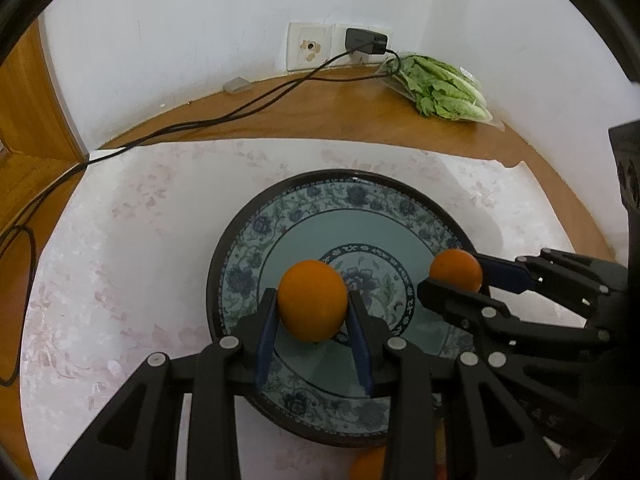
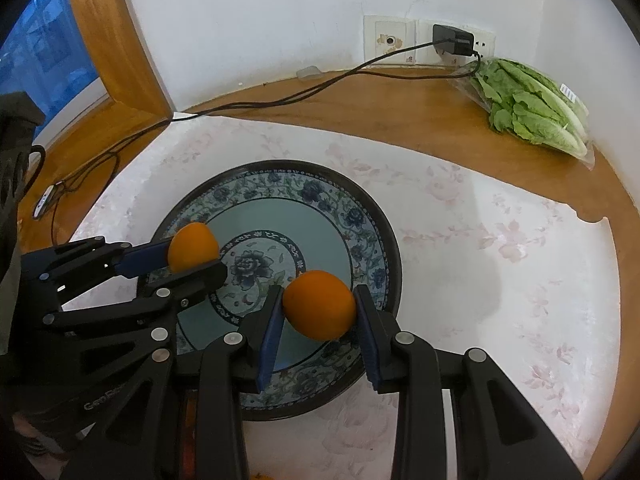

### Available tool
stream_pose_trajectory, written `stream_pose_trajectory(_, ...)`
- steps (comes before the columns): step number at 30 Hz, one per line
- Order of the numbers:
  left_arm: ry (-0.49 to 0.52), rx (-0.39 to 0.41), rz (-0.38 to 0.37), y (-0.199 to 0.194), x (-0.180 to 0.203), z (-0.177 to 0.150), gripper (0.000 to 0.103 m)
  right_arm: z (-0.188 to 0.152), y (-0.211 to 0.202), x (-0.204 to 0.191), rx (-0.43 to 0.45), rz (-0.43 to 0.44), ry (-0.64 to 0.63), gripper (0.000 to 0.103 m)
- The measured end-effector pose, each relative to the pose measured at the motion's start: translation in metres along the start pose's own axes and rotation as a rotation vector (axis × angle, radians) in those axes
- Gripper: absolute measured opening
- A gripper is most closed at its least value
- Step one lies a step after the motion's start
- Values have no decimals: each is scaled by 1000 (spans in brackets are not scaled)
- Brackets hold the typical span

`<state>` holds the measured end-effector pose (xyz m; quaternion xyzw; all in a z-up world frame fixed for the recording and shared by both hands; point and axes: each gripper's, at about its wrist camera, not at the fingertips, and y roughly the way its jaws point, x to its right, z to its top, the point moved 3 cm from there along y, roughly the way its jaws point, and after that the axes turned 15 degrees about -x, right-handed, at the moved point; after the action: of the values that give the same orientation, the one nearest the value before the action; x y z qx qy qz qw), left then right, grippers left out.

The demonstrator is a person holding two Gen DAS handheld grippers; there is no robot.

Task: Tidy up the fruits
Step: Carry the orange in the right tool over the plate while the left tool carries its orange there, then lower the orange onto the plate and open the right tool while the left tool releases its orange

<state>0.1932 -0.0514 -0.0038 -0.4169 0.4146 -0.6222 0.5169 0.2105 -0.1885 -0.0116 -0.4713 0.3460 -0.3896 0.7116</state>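
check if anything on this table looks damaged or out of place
The left wall socket plate looks chipped and stained around its hole. A bagged lettuce lies by the wall, not a fruit. Both oranges are held over the plate.

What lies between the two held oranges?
Only bare plate: its flower centre sits between the left gripper's orange and the right gripper's orange, clearest in the right wrist view.

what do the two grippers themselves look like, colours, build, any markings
Both match: the left gripper and right gripper are matte black plastic linkages of angular arms with triangular cut-outs, joined by round silver pivot pins. Each has two fingers lined with ribbed blue pads. Pale lettering beginning "Gen" is embossed on the left gripper's body in the right wrist view. No cables or sleeves show on either.
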Motion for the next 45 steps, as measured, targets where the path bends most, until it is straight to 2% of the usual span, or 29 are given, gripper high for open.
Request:
stream_pose_trajectory(18, 0, -1, 8, 1, 0, 1, 35, 2, 3, 1, 0, 6, 7, 36)
stream_pose_trajectory(26, -17, 24, 19, -12, -4, -2, 54, -2, -9, 5, 16, -9, 18, 47)
stream_pose_trajectory(33, -8, 29, 31, -24, -5, -7, 59, -8, -21, 2, 35, -8, 9, 51)
stream_pose_trajectory(38, -10, 42, 33, -37, -7, -15, 66, -14, -31, -1, 51, 2, 13, 55)
stream_pose_trajectory(45, -17, 41, 29, -51, -10, -29, 68, -25, -47, -6, 75, 25, 30, 63)
